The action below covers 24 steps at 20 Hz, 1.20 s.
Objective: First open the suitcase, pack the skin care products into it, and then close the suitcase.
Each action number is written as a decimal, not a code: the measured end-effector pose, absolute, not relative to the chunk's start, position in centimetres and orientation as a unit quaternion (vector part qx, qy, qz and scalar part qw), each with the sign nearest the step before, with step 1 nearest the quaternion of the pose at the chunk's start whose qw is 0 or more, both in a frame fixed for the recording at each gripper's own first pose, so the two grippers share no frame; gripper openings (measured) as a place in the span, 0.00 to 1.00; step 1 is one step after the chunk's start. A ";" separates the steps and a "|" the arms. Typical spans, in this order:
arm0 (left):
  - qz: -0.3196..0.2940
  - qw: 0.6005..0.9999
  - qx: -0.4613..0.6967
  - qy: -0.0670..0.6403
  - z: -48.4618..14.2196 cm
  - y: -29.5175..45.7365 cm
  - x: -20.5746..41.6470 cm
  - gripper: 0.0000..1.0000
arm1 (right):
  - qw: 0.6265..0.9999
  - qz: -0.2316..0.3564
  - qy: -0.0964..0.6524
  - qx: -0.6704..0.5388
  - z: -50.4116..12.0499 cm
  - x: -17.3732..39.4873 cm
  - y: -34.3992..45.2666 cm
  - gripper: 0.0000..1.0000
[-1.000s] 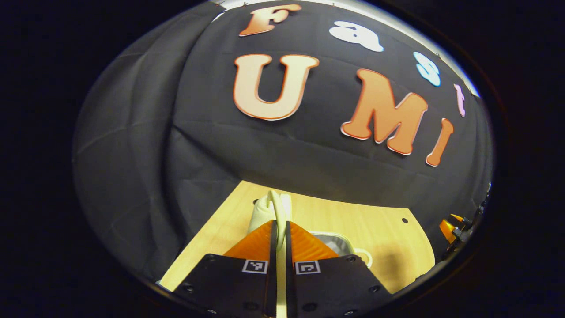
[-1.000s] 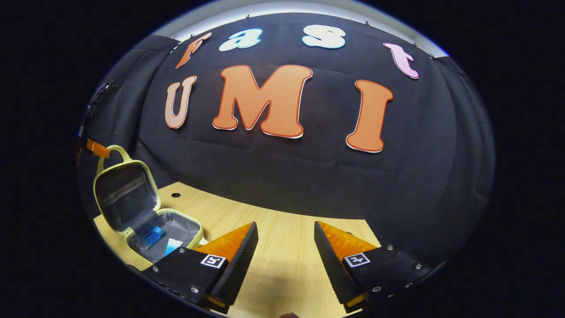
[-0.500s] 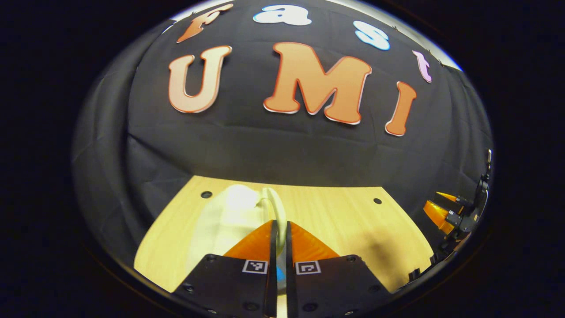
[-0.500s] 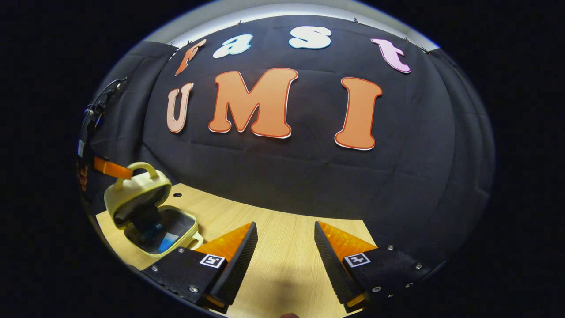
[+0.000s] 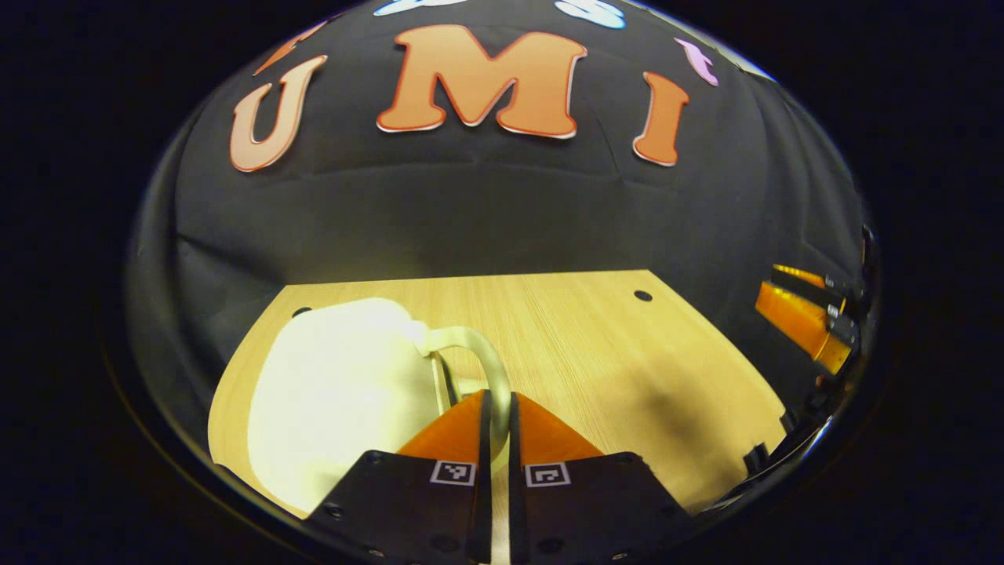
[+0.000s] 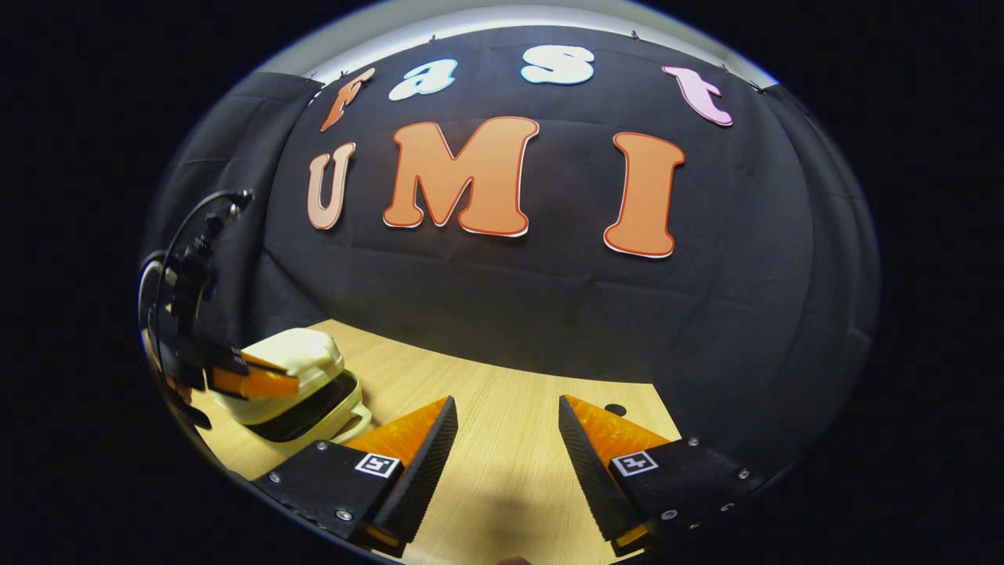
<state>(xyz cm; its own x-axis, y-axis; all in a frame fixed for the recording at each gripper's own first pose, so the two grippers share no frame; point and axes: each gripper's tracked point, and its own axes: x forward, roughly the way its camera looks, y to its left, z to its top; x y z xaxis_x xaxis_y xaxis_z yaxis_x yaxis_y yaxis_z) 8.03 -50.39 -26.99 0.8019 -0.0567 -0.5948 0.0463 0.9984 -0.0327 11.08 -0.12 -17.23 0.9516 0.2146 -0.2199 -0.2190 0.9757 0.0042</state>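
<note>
Light wood-grain desk (image 5: 596,345) is seen w/ a curved far edge set against the black cloth wall. Small round holes are noted in the top: one far right (image 5: 642,296) in left gripper view, one (image 6: 615,410) near the back edge in right gripper view. A pale cream suitcase (image 6: 290,377) is rested directly on desk, lid nearly down, at its left part.

A light wooden table (image 5: 596,345) with small round holes (image 5: 642,296) stands before black cloth (image 6: 502,290).
</note>
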 end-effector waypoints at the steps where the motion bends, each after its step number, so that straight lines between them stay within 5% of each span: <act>1: -0.034 0.948 -0.006 0.317 -27.7 -50.8 7.9 0.09 | 0.988 0.110 0.109 -0.011 -17.1 10.9 0.3 0.83; 6: -0.052 0.953 0.032 0.297 -27.7 -52.2 7.7 0.26 | 0.989 0.106 0.104 -0.013 -16.7 10.2 1.4 0.83; 8: -0.051 0.965 0.046 0.251 -25.2 -52.9 8.5 0.44 | 0.990 0.104 0.094 -0.002 -15.8 10.1 1.9 0.83; 10: -0.046 0.979 0.043 0.194 -21.5 -53.8 9.3 0.70 | 0.992 0.099 0.074 0.006 -14.4 10.2 2.3 0.83; 11: -0.039 0.983 0.039 0.173 -19.9 -54.0 9.3 0.92 | 0.992 0.103 0.068 0.009 -13.9 10.2 2.7 0.84; 12: -0.030 0.986 0.037 0.159 -19.1 -54.3 9.4 0.99 | 0.992 0.107 0.068 0.009 -13.9 10.0 3.2 0.84; 24: 0.063 0.995 0.046 0.060 -10.8 -52.1 7.5 0.99 | 0.990 0.133 0.005 -0.041 -10.1 8.9 4.0 0.87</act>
